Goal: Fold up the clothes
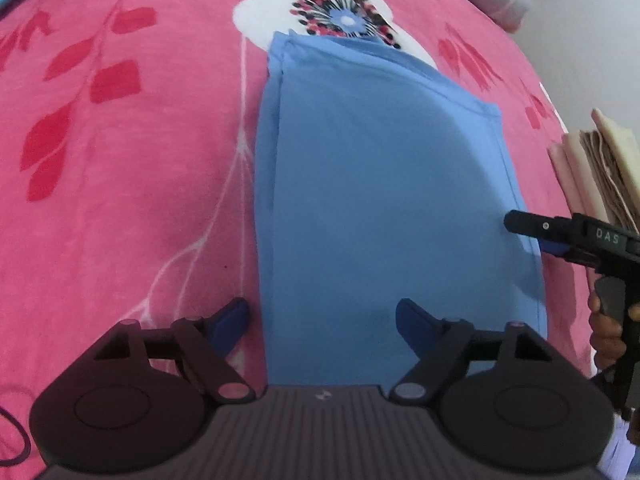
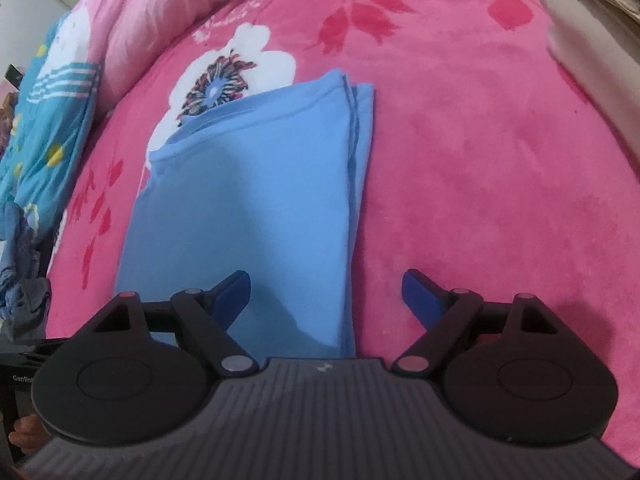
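Note:
A light blue garment (image 1: 380, 200) lies folded into a long rectangle on the pink bed cover, its layered edges showing at the far end. My left gripper (image 1: 322, 316) is open at its near end, astride the left edge: the left finger is over the cover and the right finger over the cloth. In the right wrist view the garment (image 2: 248, 200) runs away from my right gripper (image 2: 326, 286), which is open astride the near right edge and holds nothing. The right gripper (image 1: 532, 234) also shows from the side at the garment's right edge, held by a hand (image 1: 608, 332).
The pink floral bed cover (image 1: 120, 200) fills both views. A beige folded pile (image 1: 600, 168) sits at the right, also seen as the beige pile (image 2: 592, 40). A pink pillow (image 2: 152, 20) and blue patterned bedding (image 2: 48, 128) lie at the left.

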Action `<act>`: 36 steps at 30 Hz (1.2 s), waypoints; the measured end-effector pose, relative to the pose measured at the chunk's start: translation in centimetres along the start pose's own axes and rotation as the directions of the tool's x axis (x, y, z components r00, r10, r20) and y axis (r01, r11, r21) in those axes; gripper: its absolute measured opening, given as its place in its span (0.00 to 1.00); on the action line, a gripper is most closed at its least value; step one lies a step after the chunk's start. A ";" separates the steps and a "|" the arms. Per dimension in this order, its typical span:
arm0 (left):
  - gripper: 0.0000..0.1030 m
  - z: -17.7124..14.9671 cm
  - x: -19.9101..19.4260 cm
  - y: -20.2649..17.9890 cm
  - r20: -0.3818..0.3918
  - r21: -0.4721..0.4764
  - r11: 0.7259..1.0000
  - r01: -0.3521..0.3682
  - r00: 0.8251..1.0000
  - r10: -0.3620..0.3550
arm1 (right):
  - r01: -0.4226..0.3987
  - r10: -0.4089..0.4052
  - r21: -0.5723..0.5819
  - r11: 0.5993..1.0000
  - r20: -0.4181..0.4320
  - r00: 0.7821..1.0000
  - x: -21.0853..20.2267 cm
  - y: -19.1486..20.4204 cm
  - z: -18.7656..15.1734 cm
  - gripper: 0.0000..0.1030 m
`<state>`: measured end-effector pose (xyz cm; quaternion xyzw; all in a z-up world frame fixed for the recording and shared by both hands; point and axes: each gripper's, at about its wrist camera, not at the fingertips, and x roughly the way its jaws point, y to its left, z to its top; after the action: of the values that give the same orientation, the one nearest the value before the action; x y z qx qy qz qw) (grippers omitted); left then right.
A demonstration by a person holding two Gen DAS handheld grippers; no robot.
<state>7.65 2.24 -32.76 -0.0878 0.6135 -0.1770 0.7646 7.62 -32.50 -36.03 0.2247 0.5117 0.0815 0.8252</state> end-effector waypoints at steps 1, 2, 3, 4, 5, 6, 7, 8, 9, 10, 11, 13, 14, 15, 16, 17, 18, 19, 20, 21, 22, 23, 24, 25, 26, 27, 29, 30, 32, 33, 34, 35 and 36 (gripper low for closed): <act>0.79 -0.1 0.0 -0.1 -0.011 0.004 1.000 0.012 1.000 -0.012 | -0.017 0.017 0.011 1.000 -0.010 1.000 -0.2 -0.2 -0.4 0.82; 0.79 -0.3 -0.1 -0.3 -0.022 0.008 1.000 0.023 0.999 -0.023 | -0.035 0.036 0.030 0.999 -0.025 0.999 -0.4 -0.3 -0.8 0.82; 0.79 -0.4 -0.1 -0.4 -0.033 0.012 0.999 0.035 0.999 -0.035 | -0.055 0.057 0.058 0.997 -0.041 0.998 -0.7 -0.6 -1.4 0.82; 0.79 -0.5 -0.1 -0.6 -0.044 0.015 0.999 0.047 0.998 -0.046 | -0.073 0.078 0.086 0.994 -0.056 0.995 -0.9 -0.9 -2.0 0.81; 0.79 -0.7 -0.1 -0.7 -0.055 0.019 0.998 0.059 0.997 -0.057 | -0.092 0.100 0.115 0.989 -0.071 0.992 -1.2 -1.2 -2.5 0.81; 0.78 -0.9 -0.1 -0.7 -0.066 0.017 0.997 0.069 0.996 -0.067 | -0.109 0.122 0.144 0.984 -0.085 0.989 -1.4 -1.4 -3.1 0.81; 0.77 -1.2 -0.2 -0.7 -0.074 0.016 0.997 0.073 0.995 -0.072 | -0.126 0.144 0.172 0.977 -0.098 0.985 -1.7 -1.7 -3.7 0.81; 0.76 -1.3 -0.1 -0.7 -0.079 0.019 0.997 0.072 0.994 -0.071 | -0.142 0.167 0.201 0.969 -0.110 0.980 -2.0 -2.0 -4.2 0.80; 0.74 -1.4 -0.1 -0.7 -0.082 0.024 0.997 0.069 0.994 -0.067 | -0.157 0.188 0.230 0.960 -0.121 0.975 -2.2 -2.2 -4.8 0.79; 0.72 -1.4 -0.2 -0.7 -0.085 0.030 0.997 0.066 0.994 -0.063 | -0.149 0.183 0.257 0.955 -0.116 0.976 -2.6 -2.5 -5.1 0.77; 0.71 -1.4 -0.1 -0.7 -0.088 0.032 0.997 0.064 0.994 -0.061 | -0.140 0.177 0.294 0.945 -0.100 0.979 -3.3 -2.4 -5.4 0.76; 0.67 -1.1 -0.1 -0.4 -0.093 0.022 0.998 0.067 0.994 -0.064 | -0.122 0.157 0.421 0.899 -0.048 0.986 -5.3 -3.1 -6.7 0.77; 0.66 -1.1 -0.1 -0.3 -0.094 0.014 0.998 0.068 0.993 -0.066 | -0.123 0.153 0.482 0.867 -0.023 0.988 -6.1 -3.4 -7.5 0.77; 0.62 -1.1 -0.1 -0.1 -0.095 0.006 0.998 0.068 0.993 -0.067 | -0.125 0.148 0.541 0.831 0.000 0.989 -6.9 -3.8 -8.3 0.78; 0.57 -1.1 -0.2 0.1 -0.095 -0.003 0.998 0.067 0.993 -0.067 | -0.141 0.170 0.591 0.794 0.007 0.985 -7.2 -3.8 -9.2 0.78; 0.53 -1.1 -0.2 0.3 -0.094 -0.010 0.998 0.062 0.994 -0.062 | -0.167 0.214 0.642 0.749 0.005 0.977 -7.1 -3.4 -10.3 0.78; 0.47 -1.1 -0.2 0.5 -0.095 -0.014 0.998 0.055 0.994 -0.056 | -0.186 0.256 0.673 0.715 -0.004 0.967 -6.6 -2.8 -11.3 0.78; 0.37 -1.1 -0.2 0.5 -0.097 -0.014 0.999 0.042 0.994 -0.043 | -0.205 0.294 0.697 0.687 -0.009 0.956 -5.9 -2.0 -11.9 0.78; 0.33 -1.0 -0.2 0.6 -0.099 -0.014 0.999 0.030 0.995 -0.031 | -0.229 0.339 0.723 0.652 -0.007 0.941 -5.0 -1.2 -12.6 0.77; 0.28 -1.0 -0.2 0.8 -0.102 -0.013 1.000 0.019 0.995 -0.020 | -0.249 0.374 0.747 0.617 0.000 0.927 -4.0 -0.4 -13.0 0.77; 0.23 -0.9 -0.2 0.9 -0.105 -0.016 1.000 0.013 0.994 -0.015 | -0.258 0.395 0.766 0.588 0.007 0.919 -3.1 0.2 -13.3 0.76; 0.21 -0.8 -0.2 0.9 -0.107 -0.024 1.000 0.012 0.994 -0.014 | -0.271 0.415 0.787 0.554 0.021 0.910 -2.1 0.8 -13.5 0.75; 0.15 -0.6 -0.2 1.0 -0.110 -0.033 0.999 0.014 0.994 -0.018 | -0.276 0.427 0.802 0.529 0.029 0.904 -1.3 1.2 -13.6 0.75; 0.09 -0.4 -0.1 1.1 -0.114 -0.045 0.999 0.021 0.993 -0.026 | -0.267 0.429 0.811 0.521 0.022 0.903 -0.5 1.4 -13.6 0.73; 0.08 -0.1 0.0 1.1 -0.117 -0.055 0.998 0.027 0.993 -0.033 | -0.255 0.424 0.812 0.525 0.010 0.906 0.0 1.7 -13.5 0.71; 0.07 0.0 0.0 1.1 -0.119 -0.063 0.997 0.033 0.992 -0.040 | -0.244 0.420 0.813 0.529 -0.001 0.908 0.5 2.0 -13.4 0.71; 0.06 0.5 -0.2 1.4 -0.119 -0.097 0.993 0.069 0.990 -0.080 | -0.257 0.437 0.828 0.498 0.017 0.899 1.1 2.2 -13.4 0.69; 0.06 0.7 -0.4 1.6 -0.113 -0.123 0.988 0.094 0.988 -0.108 | -0.280 0.459 0.839 0.468 0.040 0.888 1.2 2.4 -13.5 0.69; 0.06 1.1 -1.1 1.9 -0.090 -0.159 0.977 0.141 0.984 -0.157 | -0.307 0.491 0.858 0.413 0.074 0.868 1.7 2.4 -13.7 0.67; 0.06 1.2 -1.4 1.9 -0.081 -0.167 0.974 0.156 0.982 -0.171 | -0.307 0.498 0.870 0.386 0.084 0.863 2.0 2.6 -13.9 0.66; 0.06 1.4 -1.7 1.9 -0.073 -0.174 0.970 0.169 0.980 -0.184 | -0.311 0.508 0.880 0.358 0.096 0.856 2.6 2.7 -13.9 0.65; 0.06 1.6 -2.0 1.9 -0.065 -0.181 0.966 0.184 0.978 -0.198 | -0.314 0.518 0.890 0.330 0.108 0.848 3.1 2.9 -14.0 0.64; 0.06 1.7 -2.3 1.9 -0.059 -0.187 0.962 0.198 0.976 -0.212 | -0.317 0.527 0.895 0.313 0.114 0.842 3.7 3.2 -14.0 0.63</act>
<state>9.23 4.76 -30.94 -0.2125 0.6440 -0.2024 0.7065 -2.75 -24.33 -42.83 0.7391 0.4778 0.0367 0.4733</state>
